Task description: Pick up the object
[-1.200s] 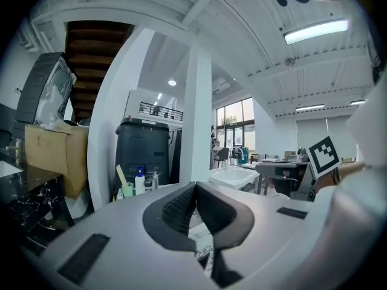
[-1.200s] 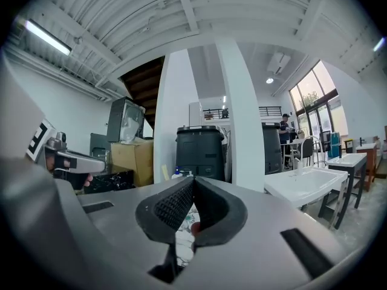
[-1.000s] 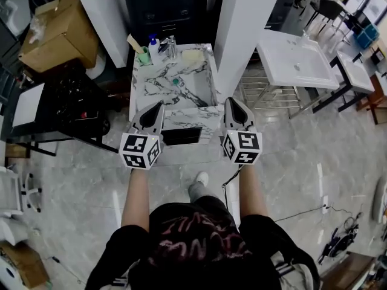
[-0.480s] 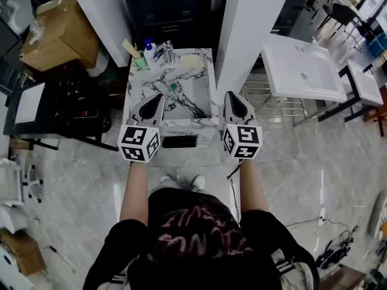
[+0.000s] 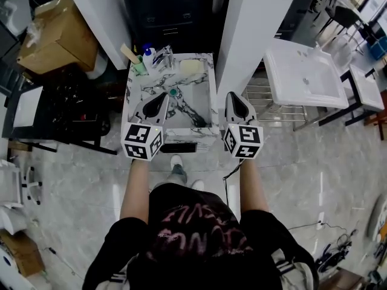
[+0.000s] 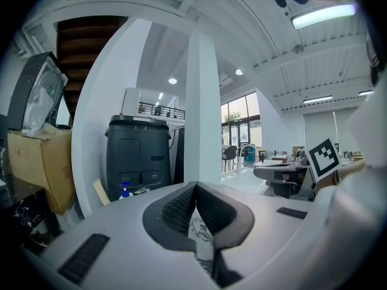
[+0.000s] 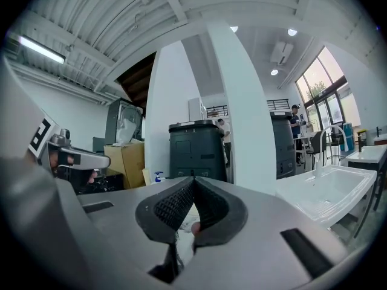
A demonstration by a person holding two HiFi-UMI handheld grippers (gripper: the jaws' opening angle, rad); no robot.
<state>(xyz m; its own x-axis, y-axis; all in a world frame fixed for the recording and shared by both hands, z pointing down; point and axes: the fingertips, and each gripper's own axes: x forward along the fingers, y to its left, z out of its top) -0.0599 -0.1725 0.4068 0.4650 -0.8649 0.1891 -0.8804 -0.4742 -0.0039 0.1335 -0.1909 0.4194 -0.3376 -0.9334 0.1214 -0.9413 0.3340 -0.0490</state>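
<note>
Two grippers are held out in front of the person, side by side. The left hand-held gripper point(image 5: 161, 96) has its jaws closed tip to tip with nothing between them, and its tips are over the marbled sink point(image 5: 211, 104). The right hand-held gripper point(image 5: 233, 96) is closed and empty too, just past the sink's right rim. A small green object point(image 5: 174, 92) lies in the basin, just right of the left tips. A green cup point(image 5: 140, 67), a blue-capped bottle point(image 5: 148, 54), a tap point(image 5: 165, 54) and a yellow sponge point(image 5: 190, 63) sit along the back rim.
</note>
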